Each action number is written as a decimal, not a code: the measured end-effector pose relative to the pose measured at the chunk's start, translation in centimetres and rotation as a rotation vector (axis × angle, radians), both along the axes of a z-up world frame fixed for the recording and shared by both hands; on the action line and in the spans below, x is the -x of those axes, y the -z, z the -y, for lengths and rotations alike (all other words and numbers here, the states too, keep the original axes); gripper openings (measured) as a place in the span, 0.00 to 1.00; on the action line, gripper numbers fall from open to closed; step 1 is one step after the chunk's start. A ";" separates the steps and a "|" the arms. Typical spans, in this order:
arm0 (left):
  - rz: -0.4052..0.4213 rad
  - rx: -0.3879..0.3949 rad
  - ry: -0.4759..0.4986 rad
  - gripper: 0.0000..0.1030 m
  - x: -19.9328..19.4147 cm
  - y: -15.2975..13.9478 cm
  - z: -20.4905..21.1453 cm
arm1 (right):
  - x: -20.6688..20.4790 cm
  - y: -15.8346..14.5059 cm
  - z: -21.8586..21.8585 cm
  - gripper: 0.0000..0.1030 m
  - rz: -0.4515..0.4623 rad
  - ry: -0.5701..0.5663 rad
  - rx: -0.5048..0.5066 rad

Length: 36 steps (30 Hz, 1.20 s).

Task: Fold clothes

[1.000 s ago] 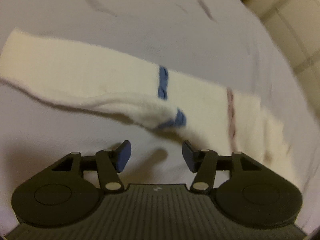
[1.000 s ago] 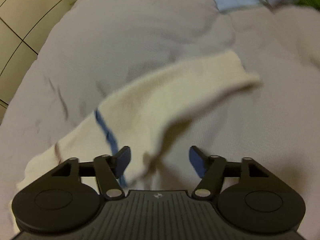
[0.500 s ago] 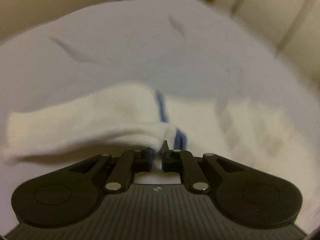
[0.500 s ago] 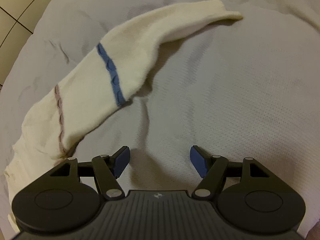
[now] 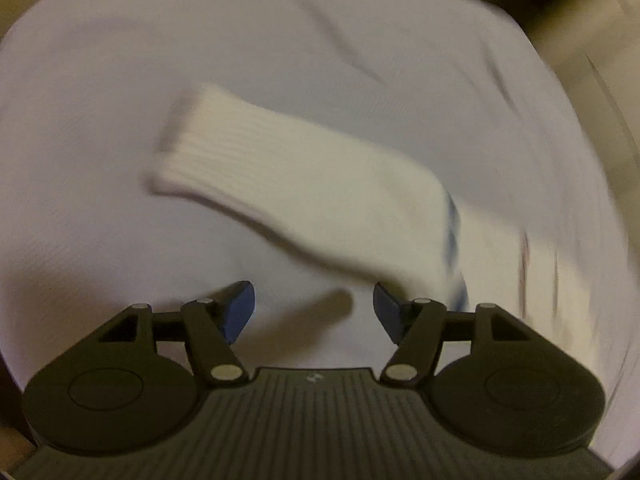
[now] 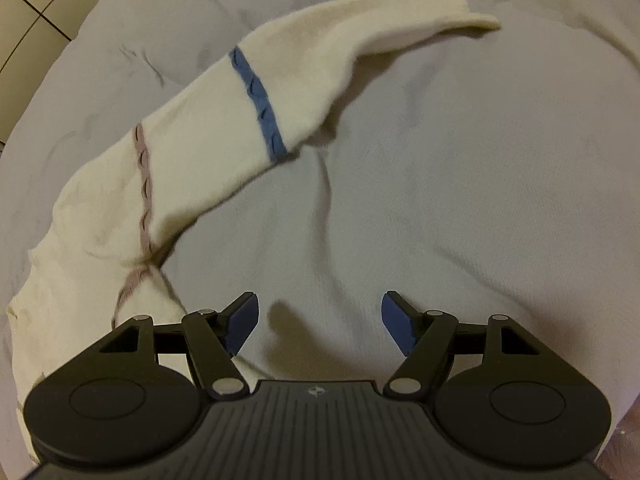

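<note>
A long cream sock (image 6: 208, 128) with a blue band and a brownish band lies on the grey-white bed sheet (image 6: 460, 168). In the right wrist view it runs from lower left to upper right, its cuff end at the top. My right gripper (image 6: 318, 326) is open and empty, just right of the sock's toe end. In the left wrist view the sock (image 5: 304, 184) is blurred, its ribbed cuff end pointing up left. My left gripper (image 5: 314, 310) is open and empty, with the sock just beyond its right finger.
The sheet (image 5: 120, 80) has a few creases. Beige tiled floor (image 6: 32, 4) shows past the bed's edge at the upper left of the right wrist view, and a beige surface (image 5: 600, 32) at the upper right of the left wrist view.
My left gripper was shut on the sock half a second ago and has now opened and let it go. The cuff end has swung round. My right gripper stayed open.
</note>
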<state>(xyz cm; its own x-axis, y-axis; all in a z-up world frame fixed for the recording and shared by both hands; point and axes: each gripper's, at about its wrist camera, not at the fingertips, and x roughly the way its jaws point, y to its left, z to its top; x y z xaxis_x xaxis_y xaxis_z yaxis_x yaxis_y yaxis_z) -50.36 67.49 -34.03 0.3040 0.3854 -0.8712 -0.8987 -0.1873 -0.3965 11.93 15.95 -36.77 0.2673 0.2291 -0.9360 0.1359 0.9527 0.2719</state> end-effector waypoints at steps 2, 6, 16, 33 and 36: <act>0.013 -0.012 -0.079 0.48 1.0 0.9 -1.8 | 0.8 -0.1 0.1 0.69 -0.008 -0.002 0.007; -0.109 -0.077 0.096 0.22 -0.7 -0.1 -5.0 | 2.4 -0.7 1.1 0.69 -0.019 -0.027 0.027; 0.070 0.076 0.698 0.46 -6.2 -1.5 9.4 | 5.7 -1.9 6.8 0.69 -0.032 -0.138 -0.084; 0.016 -0.104 0.841 0.05 -7.7 -2.5 24.8 | 11.5 1.7 11.3 0.08 -0.139 -0.518 -0.377; -0.022 -0.186 0.875 0.05 -7.6 -4.0 26.1 | 13.0 -1.6 12.0 0.06 -0.019 -0.603 -0.433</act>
<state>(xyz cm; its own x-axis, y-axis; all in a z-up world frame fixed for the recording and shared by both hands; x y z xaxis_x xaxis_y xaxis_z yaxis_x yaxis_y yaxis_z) -42.77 41.36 -30.01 0.5394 0.1594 -0.8268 -0.6977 0.6343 -0.3329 -1.02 3.99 -35.22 -0.0368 0.6806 -0.7317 -0.3681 0.6715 0.6431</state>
